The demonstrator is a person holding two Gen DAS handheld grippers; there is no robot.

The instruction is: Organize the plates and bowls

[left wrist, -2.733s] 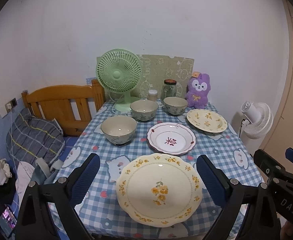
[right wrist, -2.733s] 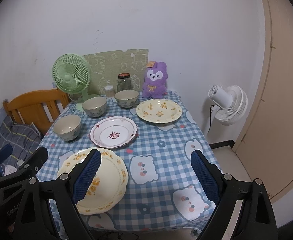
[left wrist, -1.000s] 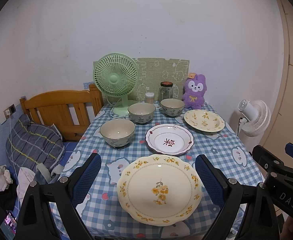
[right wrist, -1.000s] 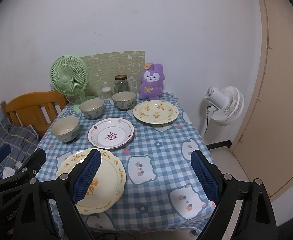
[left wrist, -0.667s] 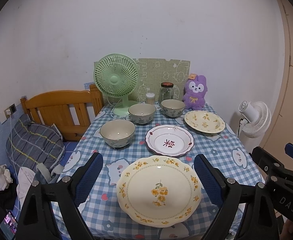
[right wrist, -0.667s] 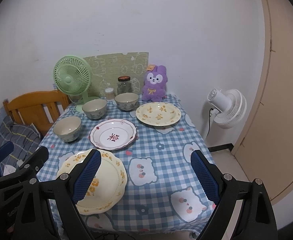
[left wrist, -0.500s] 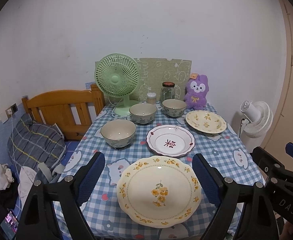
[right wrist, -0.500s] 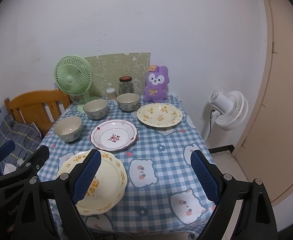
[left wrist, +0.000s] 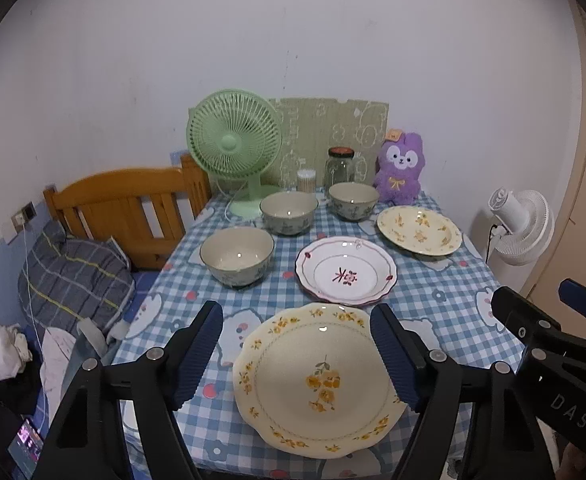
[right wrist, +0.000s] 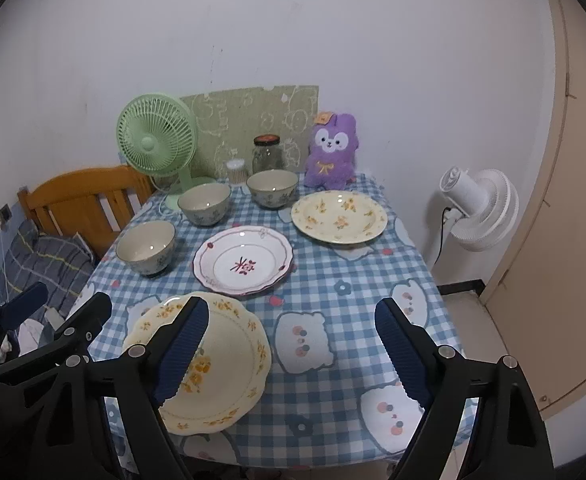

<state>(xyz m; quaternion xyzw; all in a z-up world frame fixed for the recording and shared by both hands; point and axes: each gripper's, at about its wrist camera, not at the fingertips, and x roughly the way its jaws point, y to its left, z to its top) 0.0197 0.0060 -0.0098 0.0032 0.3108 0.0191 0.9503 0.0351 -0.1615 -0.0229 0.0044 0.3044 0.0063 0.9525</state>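
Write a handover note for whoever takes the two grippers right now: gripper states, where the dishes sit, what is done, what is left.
Left gripper: jaws closing, empty, over the large yellow-flowered plate at the near edge.
Right gripper: jaws closing, empty, above the tablecloth.
Red-patterned plate mid-table; smaller yellow plate far right.
Three bowls apart: left bowl, middle bowl, back bowl.
Done: nothing stacked.
Left: gather the plates and the bowls.
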